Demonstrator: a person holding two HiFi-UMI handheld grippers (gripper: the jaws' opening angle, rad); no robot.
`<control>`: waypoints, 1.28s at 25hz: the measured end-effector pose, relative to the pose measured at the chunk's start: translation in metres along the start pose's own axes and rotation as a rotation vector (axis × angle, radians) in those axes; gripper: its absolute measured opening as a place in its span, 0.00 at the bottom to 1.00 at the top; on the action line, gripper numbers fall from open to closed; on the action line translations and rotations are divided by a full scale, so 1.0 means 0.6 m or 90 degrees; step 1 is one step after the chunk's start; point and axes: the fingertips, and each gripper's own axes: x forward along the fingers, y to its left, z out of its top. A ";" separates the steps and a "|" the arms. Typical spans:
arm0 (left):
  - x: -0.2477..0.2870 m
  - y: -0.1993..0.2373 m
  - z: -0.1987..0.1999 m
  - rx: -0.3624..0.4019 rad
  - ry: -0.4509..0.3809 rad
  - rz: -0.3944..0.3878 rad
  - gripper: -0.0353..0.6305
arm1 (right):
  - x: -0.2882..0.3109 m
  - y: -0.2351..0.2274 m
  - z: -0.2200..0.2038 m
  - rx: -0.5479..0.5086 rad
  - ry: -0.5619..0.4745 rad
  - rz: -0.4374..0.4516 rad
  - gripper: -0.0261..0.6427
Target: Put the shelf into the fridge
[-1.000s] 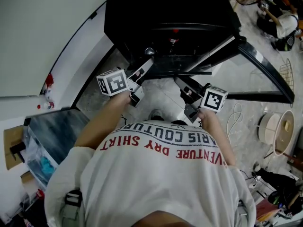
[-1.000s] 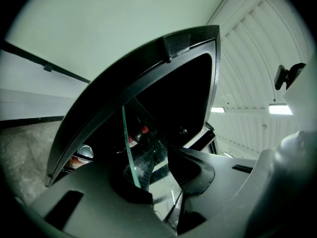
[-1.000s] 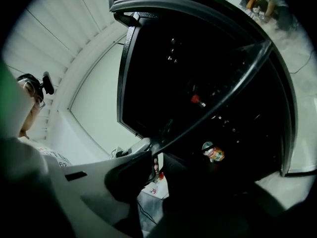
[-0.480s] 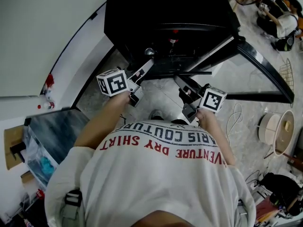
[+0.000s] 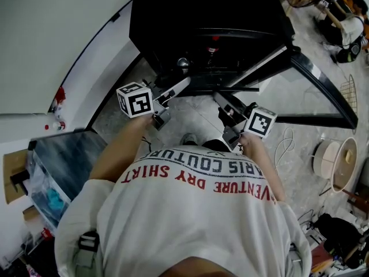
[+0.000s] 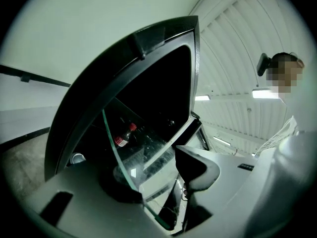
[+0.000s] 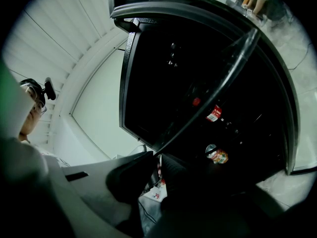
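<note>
Directly before the open fridge (image 5: 202, 16) stood the person, a gripper in each hand, the door (image 5: 323, 88) swung out to the right. The glass shelf (image 6: 143, 150) was tilted at the fridge mouth, its far part reaching into the dark interior and its near edge towards the person.

Left gripper (image 6: 158, 175): jaws opening. The green-tinted shelf edge ran between them, close against the left-hand jaw in the left gripper view, while the other jaw stood clear of the glass. No clamp on that side.

Right gripper (image 7: 156, 175): jaws drawn close together on the shelf's near edge, which ran as a thin dark line from the upper right down into the narrow gap between them. That side was gripped.

Inside the fridge, a red-capped bottle (image 6: 124, 135) lay behind the glass, and a can (image 7: 217, 155) sat low in the compartment. Whether the shelf's far edge rested on a ledge inside could not be told; the interior was too dark.
</note>
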 end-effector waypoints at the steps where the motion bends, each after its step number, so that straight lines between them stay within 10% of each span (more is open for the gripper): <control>1: -0.003 -0.003 -0.002 0.002 0.002 -0.004 0.37 | 0.000 0.001 0.000 0.002 0.000 0.001 0.12; 25: -0.055 -0.049 -0.042 -0.010 0.036 -0.006 0.39 | 0.038 0.013 0.049 -0.028 -0.026 0.008 0.12; 32: -0.052 -0.068 -0.033 0.011 0.038 -0.011 0.24 | 0.046 0.002 0.063 -0.015 -0.040 -0.003 0.12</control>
